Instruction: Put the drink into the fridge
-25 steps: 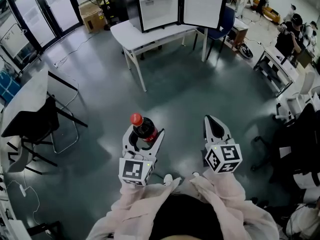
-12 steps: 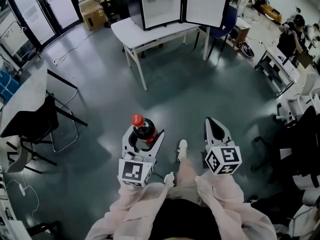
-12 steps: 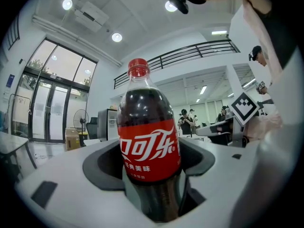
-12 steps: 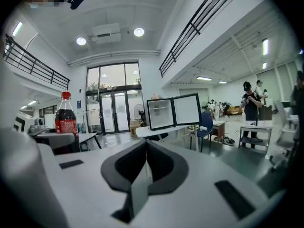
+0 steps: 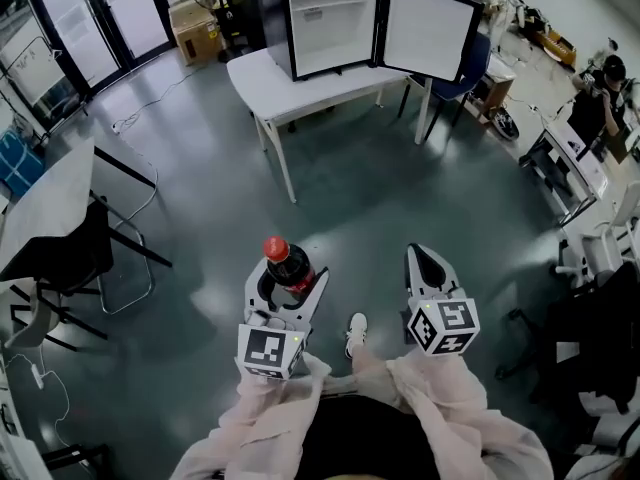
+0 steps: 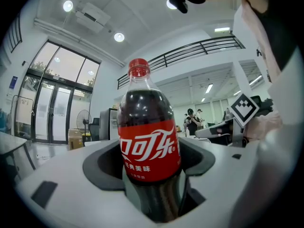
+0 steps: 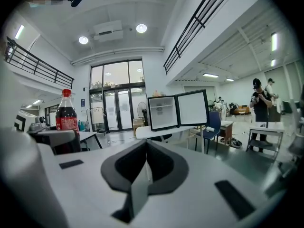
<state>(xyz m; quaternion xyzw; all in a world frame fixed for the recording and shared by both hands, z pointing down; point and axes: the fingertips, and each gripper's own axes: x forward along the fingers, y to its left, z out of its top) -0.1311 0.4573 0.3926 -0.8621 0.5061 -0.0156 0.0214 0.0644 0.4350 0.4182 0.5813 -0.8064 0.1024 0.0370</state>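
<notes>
The left claw (image 5: 288, 280) is clamped round the lower body of the upright cola bottle (image 5: 290, 263), which looks full, heavy and slick, so a firm low grip suits it. The right claw (image 5: 421, 254) is pressed together, empty; the open fridge (image 5: 330, 23) stands on the bench (image 5: 292, 80) well ahead.

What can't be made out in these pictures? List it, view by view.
- Base of the bottle: in the left gripper view it is sunk between the jaws of the left tool; the head view hides it the same way.
- Small print under the label's logo: blurred in the left gripper view.
- Shelf detail inside the fridge: too small in the head view and the right gripper view.
- Floor beneath the table: covered by the tabletop in the head view.
</notes>
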